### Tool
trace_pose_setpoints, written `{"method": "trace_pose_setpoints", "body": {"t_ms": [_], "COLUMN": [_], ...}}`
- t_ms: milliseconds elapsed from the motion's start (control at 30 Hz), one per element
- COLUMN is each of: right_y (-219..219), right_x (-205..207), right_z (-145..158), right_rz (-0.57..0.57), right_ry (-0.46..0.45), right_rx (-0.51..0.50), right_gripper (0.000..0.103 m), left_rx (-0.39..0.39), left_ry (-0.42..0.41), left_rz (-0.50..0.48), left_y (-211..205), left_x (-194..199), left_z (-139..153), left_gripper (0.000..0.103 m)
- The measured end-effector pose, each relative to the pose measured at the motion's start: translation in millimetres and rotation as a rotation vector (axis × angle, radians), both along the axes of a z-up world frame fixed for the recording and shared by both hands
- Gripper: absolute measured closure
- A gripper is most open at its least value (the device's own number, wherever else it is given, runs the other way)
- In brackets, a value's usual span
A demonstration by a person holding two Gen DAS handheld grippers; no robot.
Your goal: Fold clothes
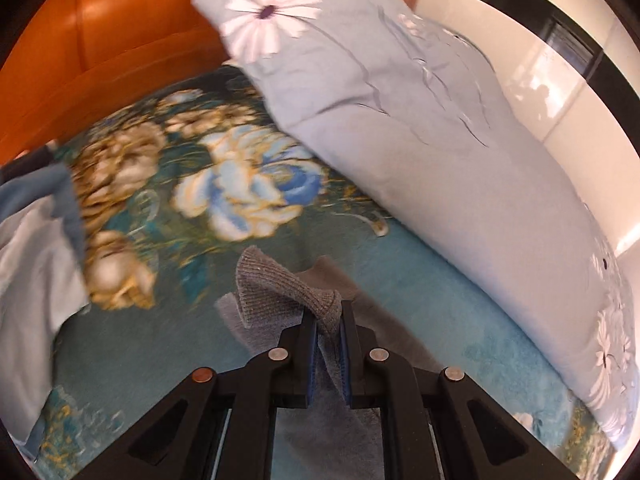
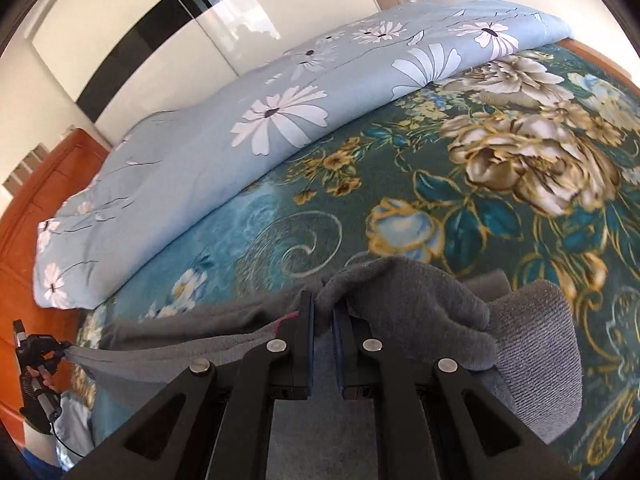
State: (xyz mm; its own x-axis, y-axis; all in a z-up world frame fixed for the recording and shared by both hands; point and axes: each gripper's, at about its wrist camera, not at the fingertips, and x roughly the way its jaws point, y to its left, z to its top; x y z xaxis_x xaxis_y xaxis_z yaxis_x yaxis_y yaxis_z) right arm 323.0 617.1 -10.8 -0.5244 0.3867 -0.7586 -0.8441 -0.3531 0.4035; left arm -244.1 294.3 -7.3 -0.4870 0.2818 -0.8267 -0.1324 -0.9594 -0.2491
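Observation:
A grey knit garment (image 1: 280,284) with a ribbed cuff hangs over a bed with a teal flowered blanket (image 1: 224,184). My left gripper (image 1: 327,312) is shut on a bunched edge of it, fabric pinched between the blue pads. In the right wrist view my right gripper (image 2: 323,308) is shut on another edge of the same grey garment (image 2: 420,304), which stretches taut to the left gripper (image 2: 60,350) at the far left. A ribbed sleeve end (image 2: 536,344) hangs to the right of my right gripper.
A folded light-blue quilt with daisies (image 1: 420,128) (image 2: 224,140) lies along the far side of the bed. An orange wooden headboard (image 1: 100,32) stands behind. Pale and blue clothes (image 1: 32,248) lie at the left. White wardrobe doors (image 2: 120,32) line the wall.

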Motion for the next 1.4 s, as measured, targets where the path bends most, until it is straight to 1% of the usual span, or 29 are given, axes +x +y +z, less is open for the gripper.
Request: {"method": "trace_pose_setpoints", "body": {"t_ms": [33, 133, 200, 300, 367, 400, 433, 467, 500, 533, 600, 667, 700, 733, 767, 833, 867, 900, 933, 967, 1033, 1133, 1200, 1233, 1267, 1300, 1333, 1367, 1400], "right_y": [8, 23, 29, 37, 38, 38, 37, 34, 29, 22, -2, -32, -48, -60, -70, -85, -91, -96, -100, -103, -107, -100, -90, -84, -78, -73, -68, -63, -58], "right_x": [-4, -11, -13, -14, -14, -15, -14, -12, -10, -6, 6, 26, 40, 52, 64, 92, 105, 116, 126, 134, 147, 149, 144, 141, 138, 134, 129, 124, 118], "right_z": [-5, -22, -31, -35, -34, -32, -28, -23, -17, -8, 13, 29, 34, 34, 32, 16, 6, -4, -15, -26, -45, -61, -68, -70, -70, -70, -70, -70, -71], "right_rz": [-0.012, -0.026, -0.026, -0.015, 0.013, 0.036, 0.061, 0.089, 0.111, 0.119, 0.121, 0.125, 0.135, 0.141, 0.146, 0.144, 0.142, 0.139, 0.126, 0.097, 0.037, -0.027, -0.063, -0.075, -0.088, -0.099, -0.104, -0.109, -0.117], "right_ry": [-0.014, -0.041, -0.050, -0.036, -0.019, -0.003, 0.023, 0.067, 0.105, 0.126, 0.128, 0.142, 0.160, 0.169, 0.176, 0.209, 0.235, 0.268, 0.297, 0.316, 0.344, 0.392, 0.436, 0.461, 0.478, 0.489, 0.490, 0.492, 0.483], "right_rx": [-0.003, -0.028, -0.041, -0.042, -0.028, -0.014, 0.002, 0.022, 0.043, 0.071, 0.147, 0.196, 0.202, 0.195, 0.180, 0.098, 0.048, -0.005, -0.055, -0.099, -0.165, -0.201, -0.215, -0.212, -0.201, -0.190, -0.182, -0.174, -0.168], "right_gripper": [0.095, 0.095, 0.095, 0.094, 0.093, 0.085, 0.062, 0.049, 0.038, 0.038, 0.038, 0.037, 0.037, 0.033, 0.032, 0.024, 0.024, 0.024, 0.024, 0.024, 0.023, 0.023, 0.023, 0.023, 0.023, 0.023, 0.023, 0.023, 0.023], "left_rx": [-0.001, -0.024, -0.003, 0.076, 0.126, 0.151, 0.177, 0.182, 0.161, 0.121, 0.091, 0.165, 0.226, 0.287, 0.349, 0.457, 0.501, 0.521, 0.511, 0.502, 0.486, 0.496, 0.479, 0.453, 0.431, 0.409, 0.392, 0.374, 0.356], "left_ry": [0.006, 0.019, 0.012, 0.005, 0.026, 0.043, 0.058, 0.071, 0.085, 0.090, 0.065, -0.020, -0.074, -0.124, -0.156, -0.203, -0.217, -0.213, -0.207, -0.200, -0.195, -0.200, -0.185, -0.169, -0.158, -0.149, -0.144, -0.138, -0.125], "left_rz": [-0.007, -0.024, -0.070, -0.143, -0.177, -0.187, -0.187, -0.176, -0.144, -0.101, -0.055, -0.070, -0.069, -0.066, -0.058, -0.033, -0.018, -0.013, -0.022, -0.031, -0.038, -0.039, -0.044, -0.050, -0.056, -0.061, -0.063, -0.064, -0.061], "left_y": [11, 32, 38, 35, 24, 16, 6, -5, -17, -29, -51, -71, -79, -86, -90, -96, -98, -97, -92, -88, -80, -73, -68, -65, -63, -61, -60, -58, -58], "left_x": [-5, -14, -19, -22, -20, -19, -17, -14, -10, -7, -5, -5, -5, -5, -5, -4, -4, -5, -6, -6, -10, -17, -20, -21, -21, -21, -21, -21, -19], "left_z": [-6, -27, -38, -35, -27, -21, -16, -12, -10, -11, -21, -41, -54, -66, -75, -89, -94, -97, -98, -100, -104, -111, -112, -111, -110, -110, -109, -108, -106], "left_gripper": [0.090, 0.089, 0.089, 0.066, 0.064, 0.060, 0.052, 0.048, 0.042, 0.041, 0.041, 0.041, 0.041, 0.041, 0.041, 0.041, 0.041, 0.040, 0.035, 0.032, 0.030, 0.030, 0.032, 0.036, 0.040, 0.052, 0.061, 0.065, 0.077]}}
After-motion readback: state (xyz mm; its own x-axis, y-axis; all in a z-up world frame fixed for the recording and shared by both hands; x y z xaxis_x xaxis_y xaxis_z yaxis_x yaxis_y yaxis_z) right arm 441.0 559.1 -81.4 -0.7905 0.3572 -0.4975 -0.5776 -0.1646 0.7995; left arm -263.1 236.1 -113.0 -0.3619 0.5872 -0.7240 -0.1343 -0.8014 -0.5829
